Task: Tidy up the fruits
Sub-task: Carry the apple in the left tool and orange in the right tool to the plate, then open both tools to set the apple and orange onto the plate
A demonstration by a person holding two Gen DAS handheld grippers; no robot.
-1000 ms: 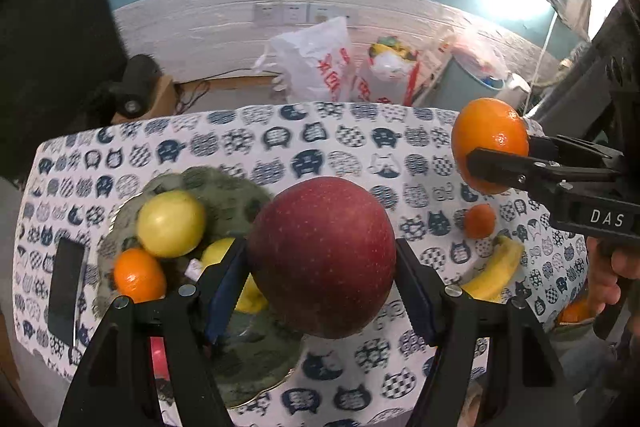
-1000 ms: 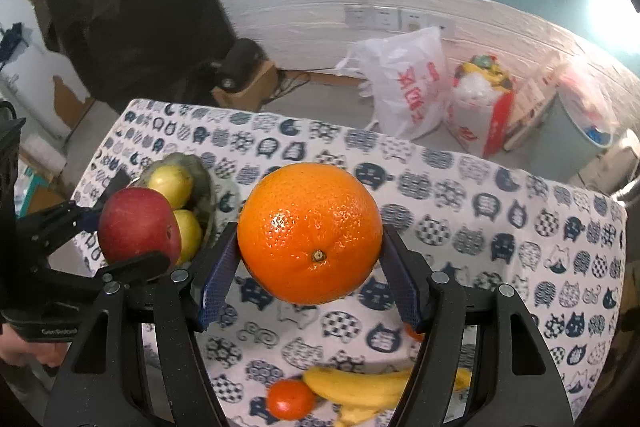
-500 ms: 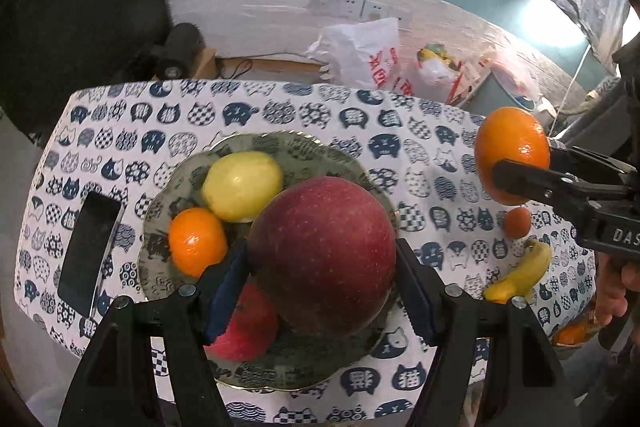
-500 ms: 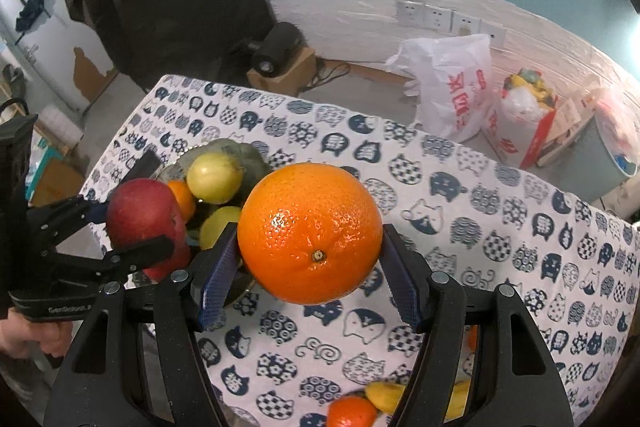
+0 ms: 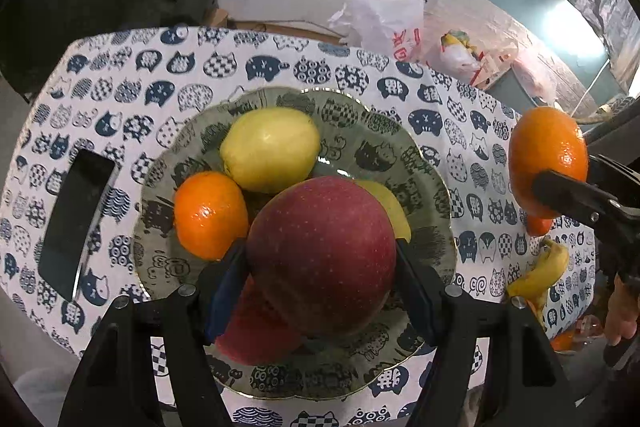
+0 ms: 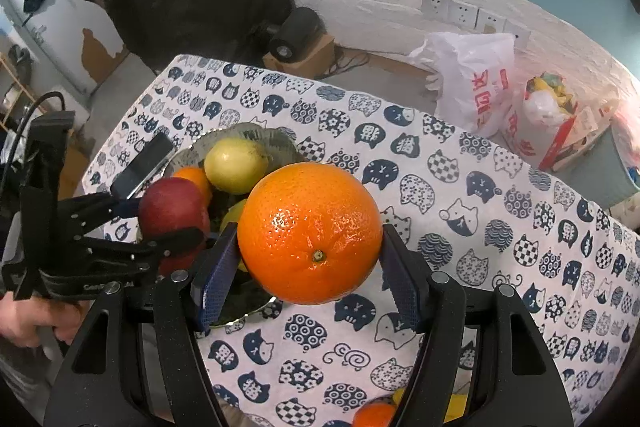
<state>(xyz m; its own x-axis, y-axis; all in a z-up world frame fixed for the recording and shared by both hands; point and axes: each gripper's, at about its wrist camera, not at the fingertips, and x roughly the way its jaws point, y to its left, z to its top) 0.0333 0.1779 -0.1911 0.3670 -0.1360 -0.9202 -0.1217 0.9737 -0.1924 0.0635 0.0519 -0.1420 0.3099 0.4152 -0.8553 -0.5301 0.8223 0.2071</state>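
My left gripper is shut on a big red apple and holds it above the glass plate. On that plate lie a yellow-green fruit, a small orange, another red fruit and a half-hidden yellow one. My right gripper is shut on a large orange, above the cat-print tablecloth just right of the plate. The left gripper's view shows that orange at the right; the right gripper's view shows the apple at the left.
A black phone lies left of the plate. A banana and a small mandarin lie on the cloth at the right. Plastic bags and a bin stand on the floor beyond the table's far edge. A hand grips the left tool.
Both grippers have travelled left across the table with their fruit. The apple now hangs over the plate's middle, lower than before, and the orange has come up beside the plate.
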